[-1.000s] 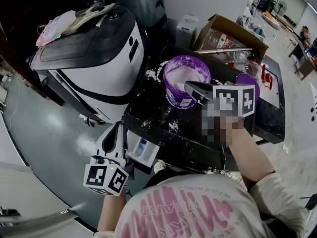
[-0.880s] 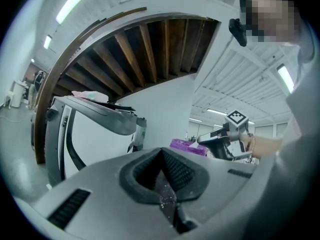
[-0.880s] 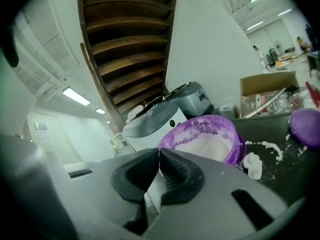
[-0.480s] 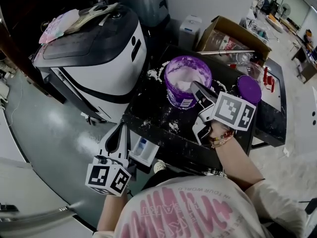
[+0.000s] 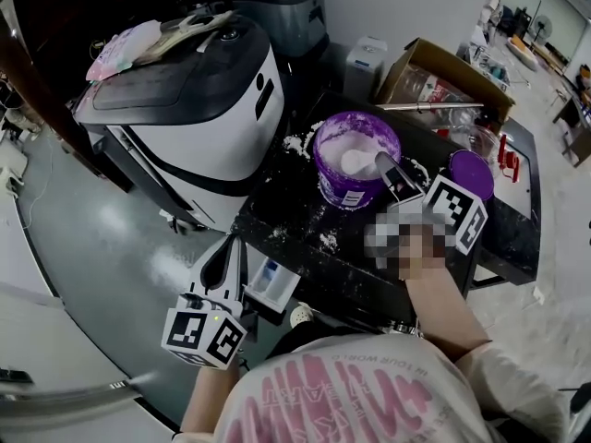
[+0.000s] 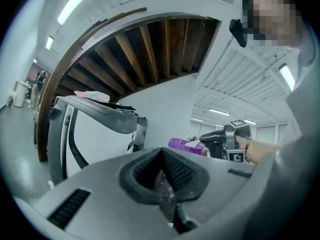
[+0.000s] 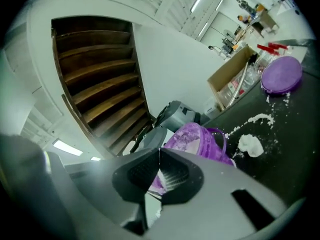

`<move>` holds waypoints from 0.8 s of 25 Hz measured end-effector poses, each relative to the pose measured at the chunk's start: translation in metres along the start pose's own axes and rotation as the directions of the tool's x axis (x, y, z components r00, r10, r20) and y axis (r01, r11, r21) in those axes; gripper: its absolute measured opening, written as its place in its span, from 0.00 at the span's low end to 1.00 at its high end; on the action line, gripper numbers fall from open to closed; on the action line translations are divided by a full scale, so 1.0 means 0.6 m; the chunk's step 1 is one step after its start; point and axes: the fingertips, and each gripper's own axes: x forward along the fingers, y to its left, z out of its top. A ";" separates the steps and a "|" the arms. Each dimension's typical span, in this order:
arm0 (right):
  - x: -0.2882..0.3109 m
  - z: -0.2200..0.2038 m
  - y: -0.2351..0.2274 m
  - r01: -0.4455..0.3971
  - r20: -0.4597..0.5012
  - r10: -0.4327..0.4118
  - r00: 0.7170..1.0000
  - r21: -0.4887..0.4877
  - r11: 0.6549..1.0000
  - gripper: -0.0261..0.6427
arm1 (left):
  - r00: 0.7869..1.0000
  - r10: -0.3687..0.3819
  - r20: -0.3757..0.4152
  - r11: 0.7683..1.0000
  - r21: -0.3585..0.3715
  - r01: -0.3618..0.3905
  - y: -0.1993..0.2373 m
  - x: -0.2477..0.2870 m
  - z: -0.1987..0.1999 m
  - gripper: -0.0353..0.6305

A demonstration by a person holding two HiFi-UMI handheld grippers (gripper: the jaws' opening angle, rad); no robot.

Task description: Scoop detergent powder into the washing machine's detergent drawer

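The right hand-held gripper (image 5: pixel 386 167) clamps the scoop (image 5: pixel 358 162) — rolling it could dump powder (image 5: pixel 338 146) on the table (image 5: pixel 295 226); left hand-held gripper (image 5: pixel 228 245) closed, empty.

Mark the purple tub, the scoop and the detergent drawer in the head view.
purple tub (image 5: pixel 334 185): head view, on its front wall.
scoop (image 5: pixel 358 162): head view, on its white bowl, inside the tub.
detergent drawer (image 5: pixel 280 287): head view, on its white rim.
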 end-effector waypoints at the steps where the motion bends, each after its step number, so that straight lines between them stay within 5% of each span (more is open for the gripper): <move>1: -0.003 0.003 0.002 -0.005 0.002 0.005 1.000 0.006 1.000 0.04 | 1.000 -0.004 -0.001 1.000 -0.012 0.004 -0.003 -0.001 -0.001 0.06; 8: -0.035 0.021 0.039 -0.089 0.015 0.088 0.996 0.041 0.995 0.04 | 0.999 -0.041 0.010 0.995 -0.086 0.042 -0.033 -0.003 0.001 0.06; 20: -0.087 -0.028 0.043 -0.126 -0.024 0.130 0.991 0.139 0.982 0.04 | 0.996 -0.085 0.012 0.994 -0.074 0.086 -0.081 -0.030 -0.006 0.06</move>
